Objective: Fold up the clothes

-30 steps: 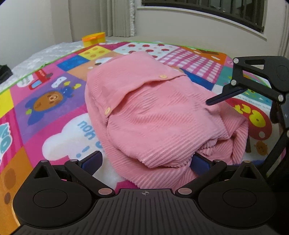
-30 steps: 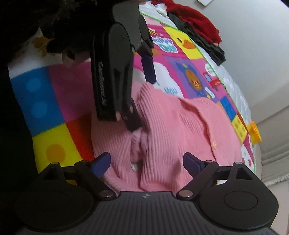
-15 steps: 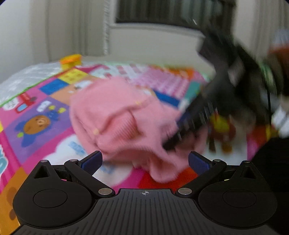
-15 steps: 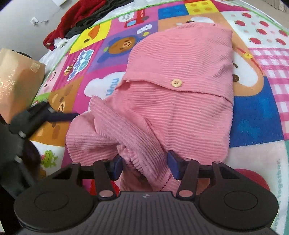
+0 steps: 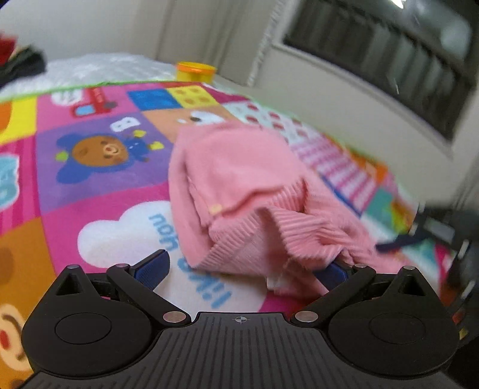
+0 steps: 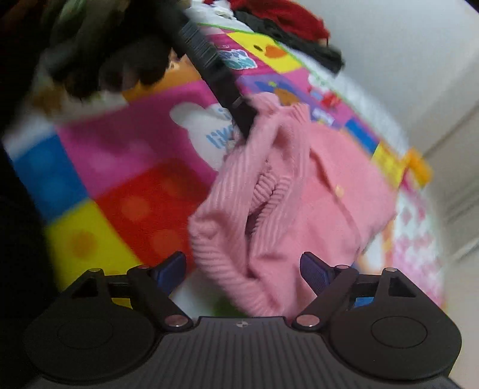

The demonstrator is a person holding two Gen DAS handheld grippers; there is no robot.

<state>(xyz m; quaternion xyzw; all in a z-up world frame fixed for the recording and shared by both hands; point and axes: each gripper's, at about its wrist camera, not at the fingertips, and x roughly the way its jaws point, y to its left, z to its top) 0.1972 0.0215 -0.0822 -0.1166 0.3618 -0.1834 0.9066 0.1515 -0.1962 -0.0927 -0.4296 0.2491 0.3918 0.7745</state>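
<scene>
A: Nearest first. The right gripper (image 6: 242, 269) has just been opening again after a brief squeeze; half a second ago its pads pinched a ridge of the pink corduroy shirt (image 6: 302, 191), and now they stand spread with the bunched hem lying loose between them, neither pad pressing.

B: And the left gripper (image 5: 242, 269)?

A: Spread as well. Its left pad (image 5: 151, 266) is clear of the cloth; the right one is half hidden under the shirt's (image 5: 239, 185) near edge, but nothing is clamped.

B: So what differs from a second ago?

A: The near end of the shirt now humps up in a loose roll with a hollow under it, where it lay flatter before. The left camera view has swung, so the bear square of the play mat (image 5: 98, 167) sits more central.

B: Reading for the task?

A: The shirt rests on the mat, folded in from the far end, buttons showing, but the near end looks untidy. I judge the last fold unfinished; a fresh grip on that hem seems needed. Farther off: an orange lid (image 5: 196, 69) at the mat's far edge, dark and red clothes (image 6: 287, 27) piled beyond.
</scene>
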